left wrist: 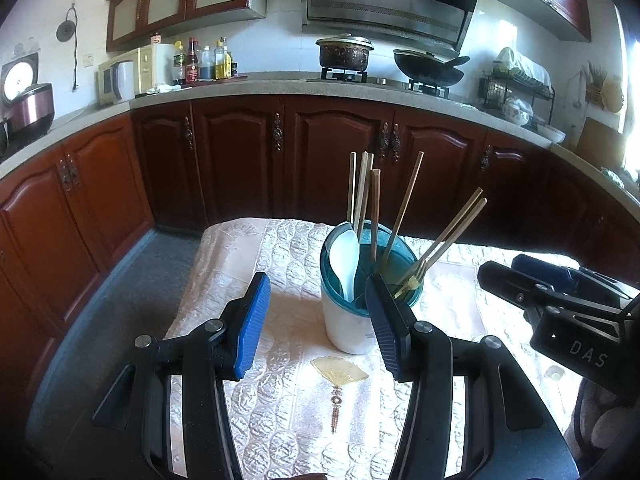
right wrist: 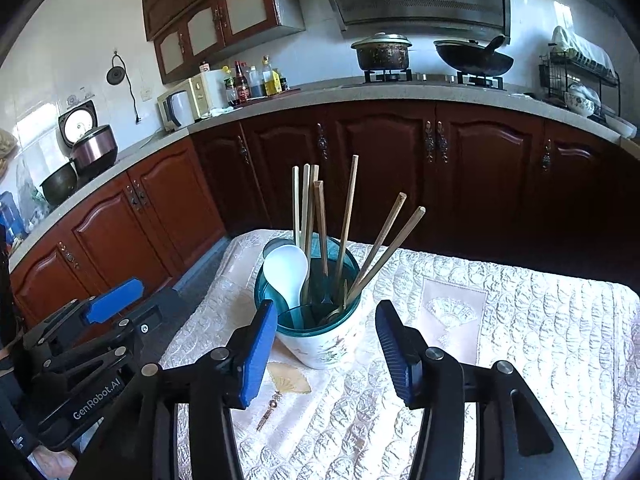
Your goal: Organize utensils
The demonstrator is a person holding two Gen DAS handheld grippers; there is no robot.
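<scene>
A white utensil holder [left wrist: 346,320] with a teal rim stands upright on a quilted cream tablecloth [left wrist: 280,412], crowded with wooden chopsticks [left wrist: 404,204] that fan out to the right, a white rice spoon [left wrist: 345,258] and a small fork [left wrist: 410,282] hooked at the rim. Behind the table runs a curved counter over dark red cabinets [left wrist: 240,160], carrying a microwave [left wrist: 132,72], sauce bottles [left wrist: 204,62], a lidded pot [left wrist: 344,54] and a wok [left wrist: 428,66] on the stove, a dish rack [left wrist: 516,84] and a rice cooker [left wrist: 30,108].

The left gripper [left wrist: 316,320] hangs tilted downward just short of the holder, its blue pads spread with nothing between them. The right gripper [right wrist: 326,348] hangs beside it at a similar tilt, jaws likewise apart and empty, the holder just ahead in its gap.

The lower ends of the utensils are hidden inside the holder. A sliver of a hand [left wrist: 604,428] shows at the frame's right edge, hard to make out.
</scene>
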